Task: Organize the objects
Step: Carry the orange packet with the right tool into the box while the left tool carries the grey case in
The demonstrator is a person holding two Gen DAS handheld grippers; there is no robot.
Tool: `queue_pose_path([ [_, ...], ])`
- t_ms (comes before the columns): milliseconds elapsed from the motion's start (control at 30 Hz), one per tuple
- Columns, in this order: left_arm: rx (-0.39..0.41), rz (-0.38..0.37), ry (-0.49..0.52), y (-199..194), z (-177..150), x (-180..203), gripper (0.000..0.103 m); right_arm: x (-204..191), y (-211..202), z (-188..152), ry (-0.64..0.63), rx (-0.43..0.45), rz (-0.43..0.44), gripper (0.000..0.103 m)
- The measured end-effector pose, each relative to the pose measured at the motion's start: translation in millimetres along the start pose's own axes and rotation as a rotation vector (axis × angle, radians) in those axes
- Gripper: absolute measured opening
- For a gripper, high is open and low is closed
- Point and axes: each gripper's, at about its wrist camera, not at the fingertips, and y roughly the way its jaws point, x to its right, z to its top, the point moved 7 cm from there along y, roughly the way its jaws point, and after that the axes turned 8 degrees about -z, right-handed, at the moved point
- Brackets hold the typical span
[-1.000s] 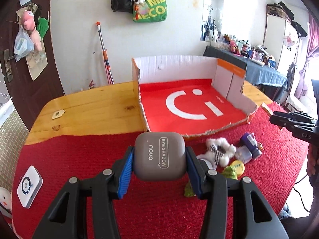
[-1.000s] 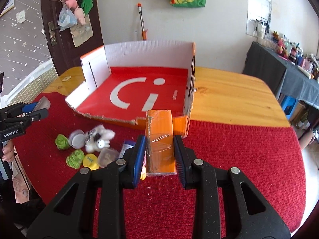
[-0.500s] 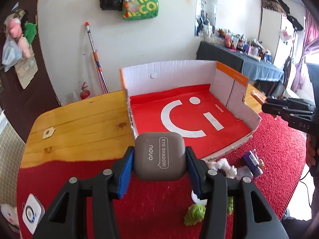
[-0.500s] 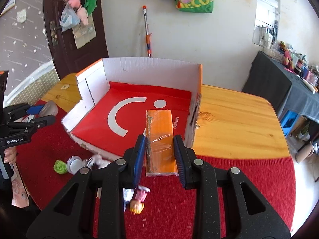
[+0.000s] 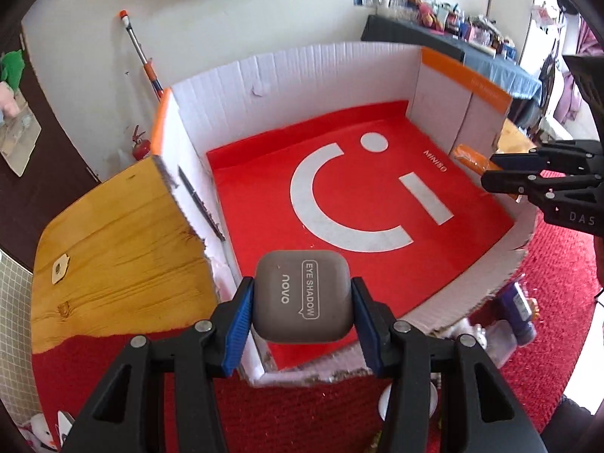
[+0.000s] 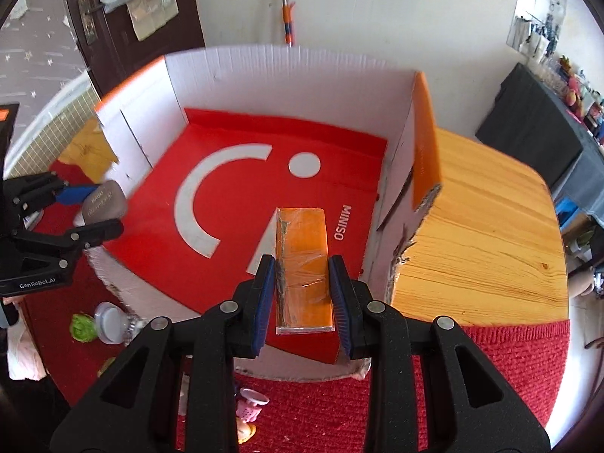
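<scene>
My left gripper point(image 5: 302, 298) is shut on a grey eye shadow case point(image 5: 304, 296) and holds it over the near left corner of the open cardboard box point(image 5: 302, 71) with the red floor. My right gripper point(image 6: 302, 294) is shut on an orange plastic-wrapped box point(image 6: 302, 260) and holds it over the box's near right corner point(image 6: 422, 139). Each gripper shows in the other's view: the right one with its orange box point(image 5: 470, 158), the left one with the grey case point(image 6: 104, 204).
Small toys lie on the red cloth in front of the box: a green toy point(image 6: 83, 326), a round white jar point(image 6: 109, 321), a pink doll point(image 6: 249, 411), a purple item point(image 5: 521, 309). Bare wooden table point(image 6: 483, 226) flanks the box.
Both grippers have moved forward from above the red cloth to above the cardboard box, each still holding its object.
</scene>
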Motion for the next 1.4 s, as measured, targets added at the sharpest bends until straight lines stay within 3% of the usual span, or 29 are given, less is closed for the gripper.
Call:
queue_pose_path([
  [333, -0.095, 0.004, 0.05, 21.8, -2.1, -0.7, 0.052, -6.0, 30.6, -11.1, -0.072, -0.117, -0.025, 0.028],
  [633, -0.148, 0.014, 0.109, 31.0, -3.1, 4.3, 0.052, -10.3, 34.7, -15.1, -0.111, -0.141, -0.047, 0.028],
  [900, -0.208, -0.028, 0.118, 34.0, 0.0, 1.0, 0.052, -12.4, 34.8, -19.8, -0.13, -0.163, -0.046, 0.028],
  [1400, -0.213, -0.036, 0.1, 25.9, -0.5, -2.8, 0.052, -17.1, 28.1, -33.4, -0.15, -0.162, -0.058, 0.028],
])
